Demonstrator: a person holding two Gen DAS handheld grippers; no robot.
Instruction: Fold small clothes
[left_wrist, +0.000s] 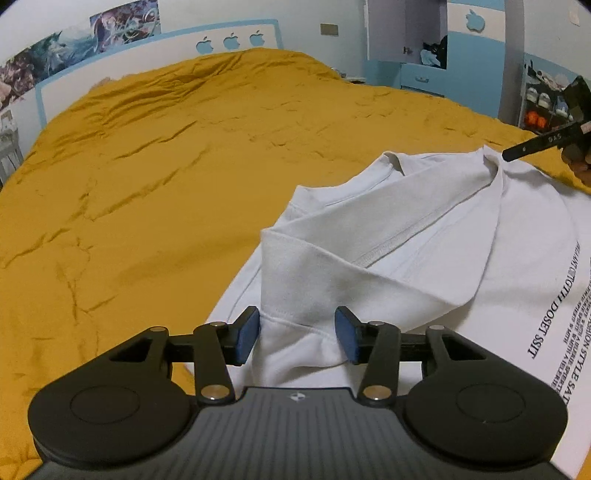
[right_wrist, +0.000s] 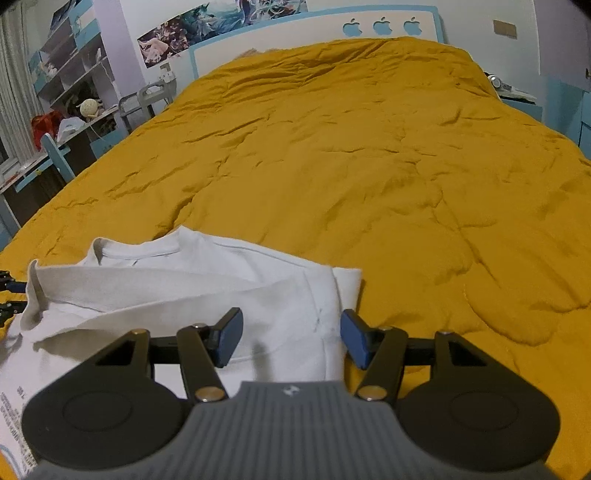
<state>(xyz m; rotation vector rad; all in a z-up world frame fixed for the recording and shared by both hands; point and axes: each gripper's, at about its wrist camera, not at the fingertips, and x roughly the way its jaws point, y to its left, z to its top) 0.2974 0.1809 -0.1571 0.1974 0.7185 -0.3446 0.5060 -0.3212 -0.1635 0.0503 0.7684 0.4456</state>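
Both my jaws stand apart: left hand-held gripper straddles the white T-shirt's folded sleeve — pads clear; right hand-held gripper hovers above it — mustard bedspread beneath.

T-shirt laid on quilt at near edge of bed, sleeve folded across its body. Left gripper placed over folded sleeve's cuff, cuff between the jaws. Right gripper placed over opposite side of shirt. Headboard set behind quilt.
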